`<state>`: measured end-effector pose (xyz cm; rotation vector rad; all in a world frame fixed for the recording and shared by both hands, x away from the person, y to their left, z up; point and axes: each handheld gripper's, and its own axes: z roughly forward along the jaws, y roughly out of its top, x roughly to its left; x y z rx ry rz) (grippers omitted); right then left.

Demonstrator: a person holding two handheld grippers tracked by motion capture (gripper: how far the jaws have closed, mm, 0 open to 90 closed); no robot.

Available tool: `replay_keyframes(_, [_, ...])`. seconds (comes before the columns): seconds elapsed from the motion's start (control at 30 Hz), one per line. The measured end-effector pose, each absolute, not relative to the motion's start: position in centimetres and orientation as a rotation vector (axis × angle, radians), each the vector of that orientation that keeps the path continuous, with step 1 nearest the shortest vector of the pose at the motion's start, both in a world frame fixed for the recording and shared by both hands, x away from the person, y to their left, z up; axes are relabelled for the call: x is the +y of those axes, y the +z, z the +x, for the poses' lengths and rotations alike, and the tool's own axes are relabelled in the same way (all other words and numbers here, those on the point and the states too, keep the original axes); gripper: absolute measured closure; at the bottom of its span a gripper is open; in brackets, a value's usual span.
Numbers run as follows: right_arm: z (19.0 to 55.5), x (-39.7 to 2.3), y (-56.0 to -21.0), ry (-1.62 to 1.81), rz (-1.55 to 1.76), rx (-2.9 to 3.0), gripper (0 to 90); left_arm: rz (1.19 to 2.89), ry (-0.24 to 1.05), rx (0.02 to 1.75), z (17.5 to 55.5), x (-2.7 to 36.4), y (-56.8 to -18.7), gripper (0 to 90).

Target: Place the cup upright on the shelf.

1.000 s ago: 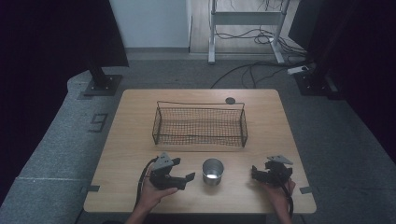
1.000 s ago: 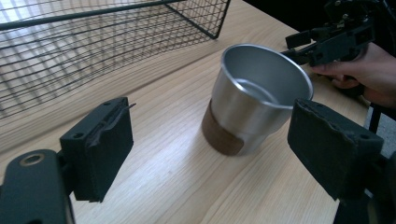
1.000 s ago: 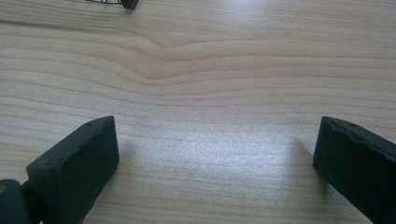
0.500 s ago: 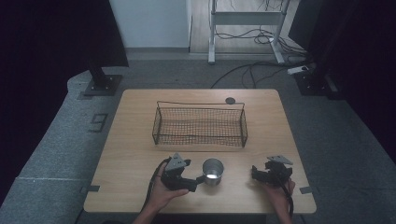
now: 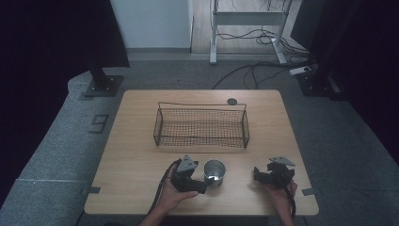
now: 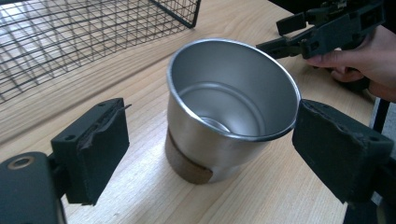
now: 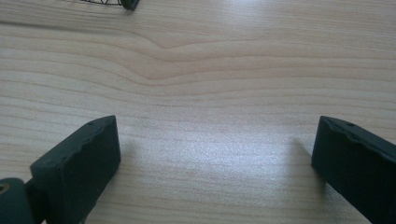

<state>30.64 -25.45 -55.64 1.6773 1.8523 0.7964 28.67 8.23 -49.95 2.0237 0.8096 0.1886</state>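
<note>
A: Where's the steel cup [image 5: 215, 172]?
B: Upright on the bench [image 5: 136, 155], near front edge, just in front of the wire basket [image 5: 201, 125]
A: Left gripper [image 6: 210, 154]?
B: Jaws released, one each side of the cup; right-hand one at the rim, other apart
A: And the right gripper [image 7: 215, 158]?
B: Jaws spread wide over bare wood, nothing btwn them, well apart from the cup, in the person's right hand [image 5: 280, 194]
</note>
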Motion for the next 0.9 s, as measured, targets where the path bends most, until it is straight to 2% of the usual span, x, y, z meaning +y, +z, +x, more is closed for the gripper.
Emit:
replay_keyframes(0.73, [30.6,-25.4,-55.6,0.796,1.677,1.853,1.0,2.066,0.211,0.789,29.6,5.1,-52.3,8.0])
replay_keyframes(0.9, [30.6,-25.4,-55.6,0.796,1.677,1.852,1.1,2.051,0.221,0.775,29.8,4.4,-52.8,14.9])
